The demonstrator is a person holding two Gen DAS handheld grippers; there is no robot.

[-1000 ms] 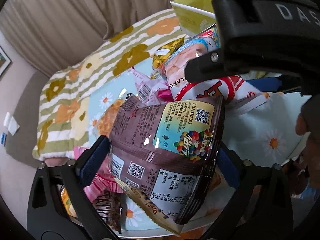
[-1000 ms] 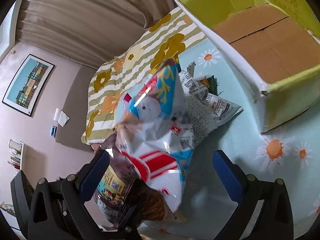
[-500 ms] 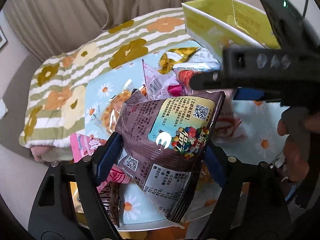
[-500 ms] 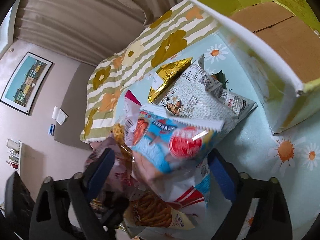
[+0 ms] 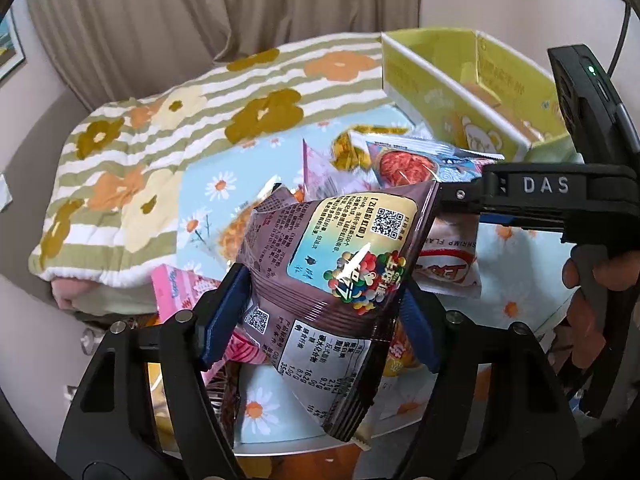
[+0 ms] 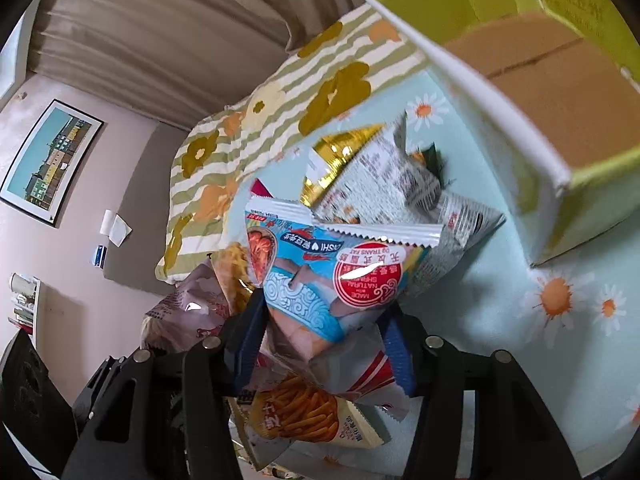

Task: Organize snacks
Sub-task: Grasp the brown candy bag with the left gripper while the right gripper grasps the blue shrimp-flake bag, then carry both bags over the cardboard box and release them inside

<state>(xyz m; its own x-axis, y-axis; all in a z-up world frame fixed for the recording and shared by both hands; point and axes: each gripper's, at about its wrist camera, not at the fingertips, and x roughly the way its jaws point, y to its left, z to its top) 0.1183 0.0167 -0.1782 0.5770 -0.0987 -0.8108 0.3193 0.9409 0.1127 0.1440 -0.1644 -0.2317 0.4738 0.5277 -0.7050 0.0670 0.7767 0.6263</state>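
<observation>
My left gripper (image 5: 320, 312) is shut on a brown candy bag (image 5: 340, 276) and holds it above the snack pile. My right gripper (image 6: 324, 340) is shut on a blue and white shrimp-flake bag (image 6: 332, 276), lifted over the pile; that bag also shows in the left wrist view (image 5: 408, 164), with the right gripper's body (image 5: 552, 196) at the right. An open yellow-green cardboard box (image 6: 540, 92) stands to the right of the pile; it shows in the left wrist view (image 5: 472, 92) behind it.
Loose packets lie on the daisy-print tablecloth (image 6: 560, 320): a gold packet (image 6: 336, 152), a newsprint-pattern bag (image 6: 400, 184), an orange stick-snack packet (image 6: 308, 416), a pink packet (image 5: 180, 288). A striped flowered blanket (image 5: 168, 132) lies behind. The table's front edge (image 5: 304, 444) is near.
Both grippers have closed tighter on their bags. The right gripper has lifted the shrimp-flake bag and turned it flat. The left gripper has drawn back and up with the brown bag.
</observation>
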